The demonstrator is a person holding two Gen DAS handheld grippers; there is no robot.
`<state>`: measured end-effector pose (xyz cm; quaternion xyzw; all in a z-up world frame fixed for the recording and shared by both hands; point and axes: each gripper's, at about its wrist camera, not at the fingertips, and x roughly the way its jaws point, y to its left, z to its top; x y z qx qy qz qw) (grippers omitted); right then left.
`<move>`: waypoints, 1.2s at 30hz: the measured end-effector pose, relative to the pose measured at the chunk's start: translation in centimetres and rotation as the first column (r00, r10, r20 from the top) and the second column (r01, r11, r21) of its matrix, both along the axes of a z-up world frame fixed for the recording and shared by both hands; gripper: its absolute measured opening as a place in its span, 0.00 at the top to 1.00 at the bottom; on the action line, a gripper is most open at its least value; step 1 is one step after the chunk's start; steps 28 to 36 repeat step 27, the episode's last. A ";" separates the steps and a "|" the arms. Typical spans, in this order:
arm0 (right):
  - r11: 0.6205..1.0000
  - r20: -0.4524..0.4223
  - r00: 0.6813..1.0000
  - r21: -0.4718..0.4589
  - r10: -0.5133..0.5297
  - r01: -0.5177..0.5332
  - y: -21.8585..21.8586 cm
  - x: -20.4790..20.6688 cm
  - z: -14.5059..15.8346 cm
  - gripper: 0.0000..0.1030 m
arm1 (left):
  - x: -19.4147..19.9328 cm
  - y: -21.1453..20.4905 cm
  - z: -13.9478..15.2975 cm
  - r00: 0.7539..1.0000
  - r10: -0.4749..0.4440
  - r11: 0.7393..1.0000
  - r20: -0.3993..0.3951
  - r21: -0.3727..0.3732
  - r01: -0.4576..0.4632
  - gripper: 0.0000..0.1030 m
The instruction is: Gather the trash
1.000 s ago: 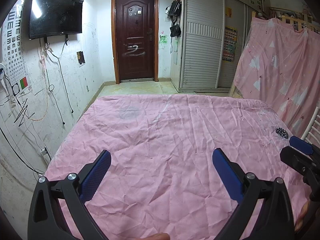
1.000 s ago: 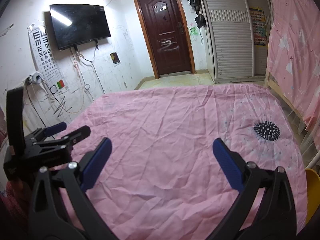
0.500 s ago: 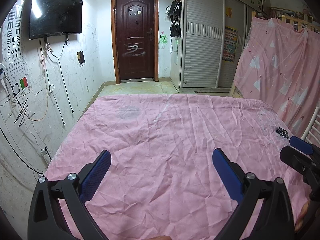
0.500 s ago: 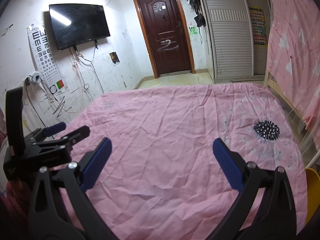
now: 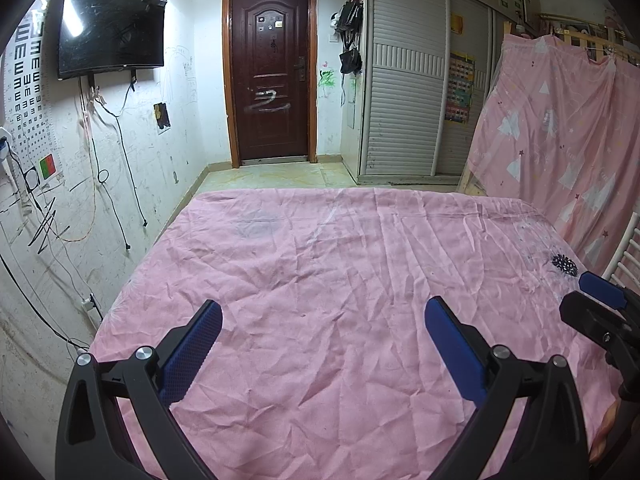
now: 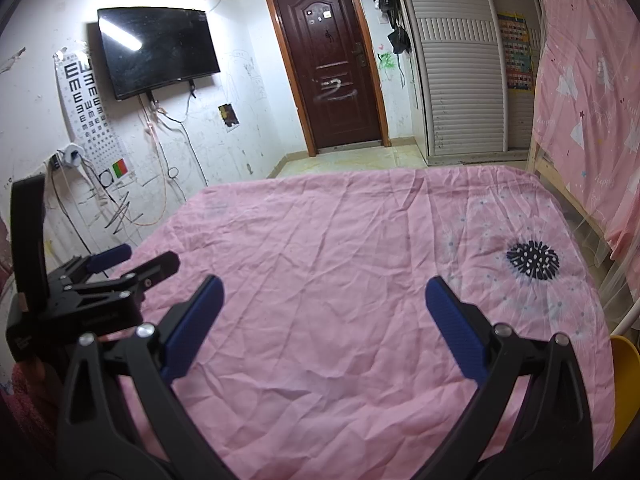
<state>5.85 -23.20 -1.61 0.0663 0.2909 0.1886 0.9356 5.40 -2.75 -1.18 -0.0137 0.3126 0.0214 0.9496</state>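
Note:
A wrinkled pink bedsheet (image 5: 320,280) covers the bed and fills both views; I see no loose trash on it. My left gripper (image 5: 322,320) hovers open and empty over the near part of the sheet (image 6: 320,272). My right gripper (image 6: 322,296) is open and empty too, to the right of the left one. The right gripper's blue-tipped fingers show at the right edge of the left wrist view (image 5: 600,304). The left gripper shows at the left edge of the right wrist view (image 6: 120,272).
A black printed flower (image 6: 532,260) marks the sheet at the right. A yellow container (image 6: 624,380) stands by the bed's right edge. A pink curtain (image 5: 560,140) hangs at right. Beyond the bed are a brown door (image 5: 272,76), a white wardrobe (image 5: 404,92) and a wall TV (image 5: 108,28).

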 end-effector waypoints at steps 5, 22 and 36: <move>1.000 0.001 1.000 -0.001 -0.001 0.001 0.0 0.1 0.1 0.06 | 0.0 0.1 0.0 1.000 0.006 1.000 -0.003 -0.008 -0.006 0.09; 1.000 -0.004 1.000 0.000 -0.004 0.004 0.0 0.0 -0.1 0.06 | -0.3 -0.3 0.3 1.000 0.003 1.000 0.022 0.022 -0.003 0.09; 1.000 -0.004 1.000 -0.001 -0.005 0.005 0.0 0.0 -0.2 0.06 | -0.3 -0.3 0.3 1.000 0.004 1.000 0.019 0.021 -0.005 0.09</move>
